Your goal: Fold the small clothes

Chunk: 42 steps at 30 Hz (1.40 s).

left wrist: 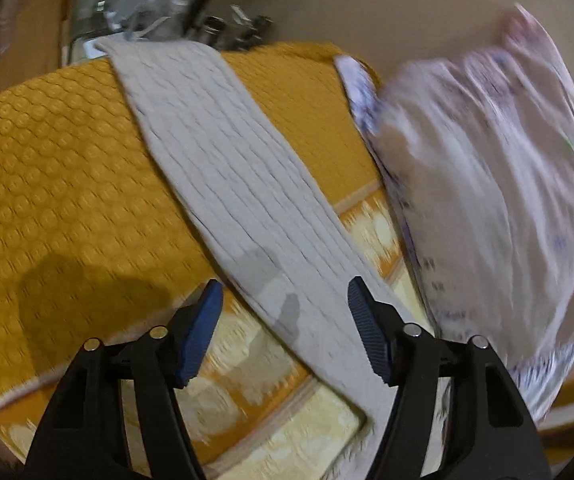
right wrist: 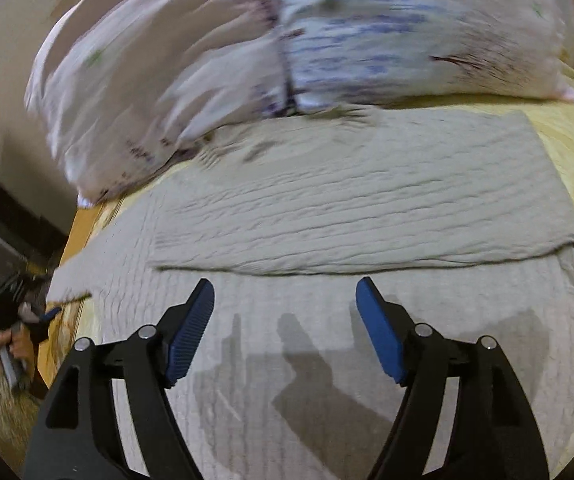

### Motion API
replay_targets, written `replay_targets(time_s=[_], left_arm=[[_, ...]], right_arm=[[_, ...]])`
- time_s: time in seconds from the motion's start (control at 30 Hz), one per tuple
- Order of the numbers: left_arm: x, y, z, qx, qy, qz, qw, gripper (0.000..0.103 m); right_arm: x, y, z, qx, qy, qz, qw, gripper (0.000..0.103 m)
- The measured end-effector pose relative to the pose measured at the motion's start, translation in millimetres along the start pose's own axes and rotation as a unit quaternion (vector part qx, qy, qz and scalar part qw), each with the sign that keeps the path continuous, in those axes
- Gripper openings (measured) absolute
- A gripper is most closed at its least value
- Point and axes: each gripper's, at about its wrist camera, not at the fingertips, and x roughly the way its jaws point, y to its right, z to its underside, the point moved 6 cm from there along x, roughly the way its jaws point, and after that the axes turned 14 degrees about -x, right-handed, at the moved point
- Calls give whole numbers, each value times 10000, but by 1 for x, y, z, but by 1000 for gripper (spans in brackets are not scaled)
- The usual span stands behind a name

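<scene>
A: Well, the left gripper (left wrist: 285, 320) is hanging over the bed with its jaws spread and nothing between them. Its blue pads (left wrist: 201, 332) are touching no cloth.

B: And the right gripper (right wrist: 285, 322)?

A: It is standing spread too, also empty, hovering above the grey garment (right wrist: 327, 216). Its shadow is falling on the cloth right under it.

B: Where is the garment lying?

A: It is lying flat on the bed. In the right wrist view an upper layer is sitting folded over the lower one, with the folded edge running across just ahead of the fingertips. In the left wrist view the same grey ribbed cloth (left wrist: 223, 168) is showing as a long band running diagonally from the far edge down between the fingers.

B: What is lying under it?

A: A mustard-yellow bedcover (left wrist: 55, 160) with a raised round pattern is covering the far part, and a paler yellow patterned sheet (left wrist: 247, 368) is showing nearer the gripper. The grey band is crossing both.

B: Anything else nearby?

A: A pale pillow (right wrist: 215, 60) with purple print is resting at the far side, touching the garment's edge; it is blurring in both views. At the far left of the right wrist view, a hand (right wrist: 11, 346) is gripping something dark, though I cannot tell what.
</scene>
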Motion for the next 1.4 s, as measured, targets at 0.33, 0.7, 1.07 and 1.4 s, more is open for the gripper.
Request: replay_targets(time_s=[0.33, 0.7, 1.07, 1.4], left_arm=[[10, -7, -30, -776, 64, 292, 9965, 11], [-10, 70, 1, 131, 139, 1313, 9912, 5], [-10, 171, 136, 1768, -705, 2244, 9557, 5], [47, 156, 254, 2644, -1609, 1707, 9354, 5]], right_arm=[[3, 8, 6, 147, -121, 143, 9997, 74], [1, 21, 10, 234, -131, 168, 9995, 74], [-10, 38, 13, 414, -93, 267, 9987, 75], [-17, 49, 22, 523, -95, 327, 9980, 75]])
